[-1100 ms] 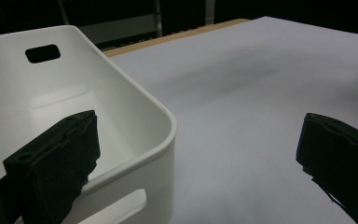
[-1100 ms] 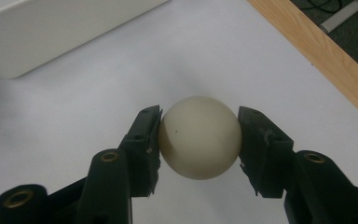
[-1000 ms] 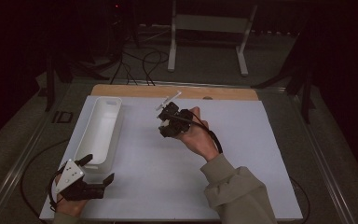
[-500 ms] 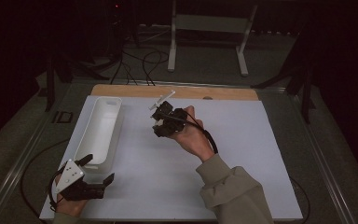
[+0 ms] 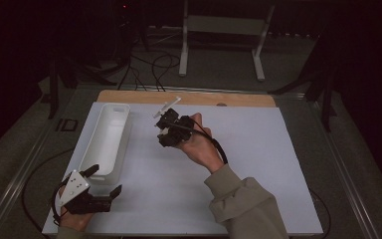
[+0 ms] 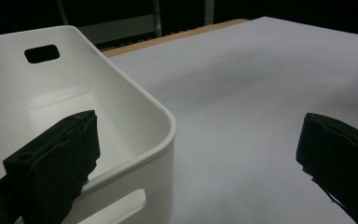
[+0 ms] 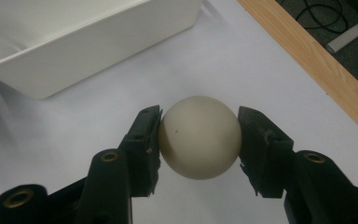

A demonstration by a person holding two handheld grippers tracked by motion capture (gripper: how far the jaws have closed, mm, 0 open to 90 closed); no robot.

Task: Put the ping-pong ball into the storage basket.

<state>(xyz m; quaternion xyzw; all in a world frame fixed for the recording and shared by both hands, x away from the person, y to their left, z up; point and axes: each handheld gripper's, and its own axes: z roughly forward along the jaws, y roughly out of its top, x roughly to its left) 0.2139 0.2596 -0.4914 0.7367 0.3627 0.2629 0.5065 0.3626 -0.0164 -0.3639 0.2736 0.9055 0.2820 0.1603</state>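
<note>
A cream-white ball [image 7: 199, 136] is pinched between the two black jaws of my right gripper [image 7: 199, 140]. In the high view that gripper [image 5: 165, 130] hangs over the middle of the white table sheet, a short way right of the long white bin [image 5: 107, 139], and points toward it. The bin's side wall [image 7: 74, 51] lies just beyond the ball. My left gripper [image 5: 105, 179] rests at the sheet's near left corner with its jaws spread wide. Its left jaw stands in front of the bin's near end [image 6: 135, 107], and nothing sits between the jaws.
The white sheet [image 5: 258, 164] covers most of the table, with a wooden strip [image 5: 189, 97] along the far edge. A handle slot [image 6: 42, 53] opens in the bin's far wall. Cables and a stand's legs [image 5: 219, 45] lie on the dark floor behind.
The right gripper has carried the ball a little to the left, closer to the bin. The left gripper has stayed put.
</note>
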